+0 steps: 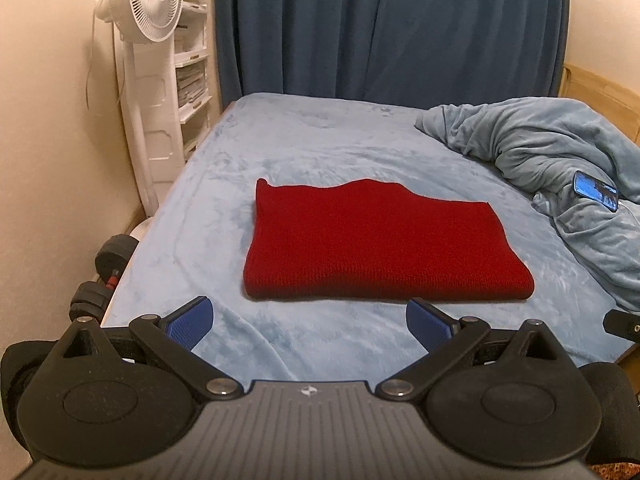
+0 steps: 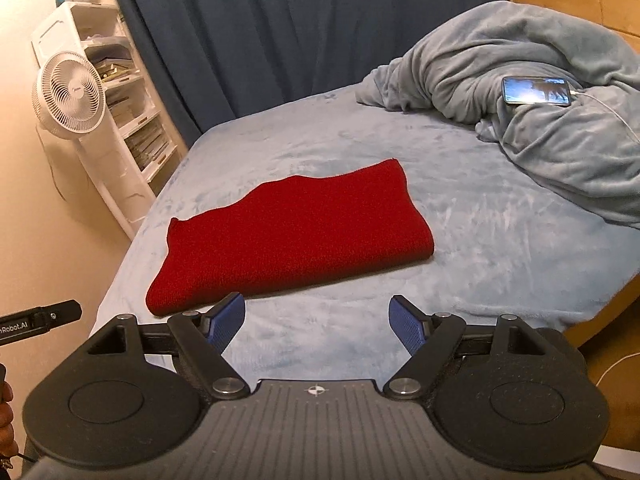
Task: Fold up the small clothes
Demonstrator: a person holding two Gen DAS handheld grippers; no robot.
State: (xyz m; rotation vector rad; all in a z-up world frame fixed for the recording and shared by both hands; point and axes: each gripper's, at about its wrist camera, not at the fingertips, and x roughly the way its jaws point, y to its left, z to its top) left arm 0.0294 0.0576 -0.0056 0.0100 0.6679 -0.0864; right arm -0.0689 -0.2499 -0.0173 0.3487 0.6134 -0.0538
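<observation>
Cloth (image 1: 368, 240), red and already folded into a neat rectangle, lies flat mid-bed (image 1: 224, 184), well apart from the rumpled blanket (image 1: 560, 152). Left gripper (image 1: 310, 320) and right gripper (image 2: 316, 326) hover spread, gripping nothing. Another fold probably needs both near corners pinched evenly.

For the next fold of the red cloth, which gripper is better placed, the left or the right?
Probably the left. The left gripper is open and faces the near edge of the red cloth squarely. The right gripper, also open, points mostly at bare blue sheet; only its left finger is near the cloth's corner.
</observation>
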